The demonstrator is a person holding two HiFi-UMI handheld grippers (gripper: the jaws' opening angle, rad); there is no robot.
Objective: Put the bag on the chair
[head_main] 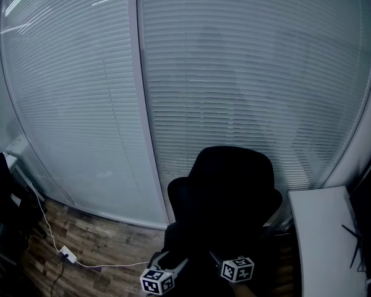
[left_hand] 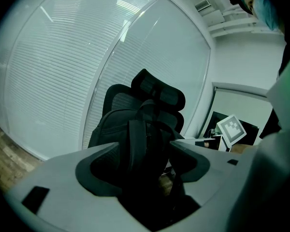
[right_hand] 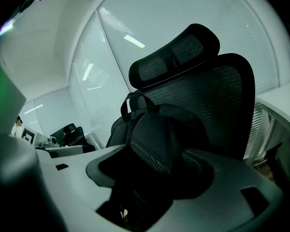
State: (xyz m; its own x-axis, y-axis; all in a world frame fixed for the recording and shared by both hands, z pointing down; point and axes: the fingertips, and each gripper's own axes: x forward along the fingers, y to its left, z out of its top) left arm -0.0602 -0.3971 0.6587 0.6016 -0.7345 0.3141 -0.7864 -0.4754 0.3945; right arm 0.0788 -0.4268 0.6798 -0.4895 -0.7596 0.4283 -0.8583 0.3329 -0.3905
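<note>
A: Starting at the left gripper (left_hand: pixel 145 146), how do its jaws stand?

B: Spread wide. A flat black strap (left_hand: pixel 137 139) runs up between them, with a gap on either side. The right gripper (right_hand: pixel 154 153) is wide too, and a padded mesh shoulder strap (right_hand: pixel 150 146) lies loose in its gap.

A: And the bag?

B: It's a black fabric backpack (right_hand: pixel 181 122), upright and rounded on top, with a loop carry handle (right_hand: pixel 135 98). It leans on the backrest of the black mesh office chair (right_hand: pixel 222 95), whose curved headrest (right_hand: pixel 176 54) rises above it.

A: What's around them?

B: Slatted white blinds (head_main: pixel 247 73) hang behind the chair and a white desk (head_main: pixel 324 240) sits just beside it on the right. A thin white cable (head_main: pixel 111 266) trails over the wood-patterned floor (head_main: pixel 93 243) on the left. The straps hang between the jaws and the bag's body.

A: Counts?

B: Two grippers, a marker cube (head_main: pixel 157 281) on each, one backpack, one chair, one desk.
</note>
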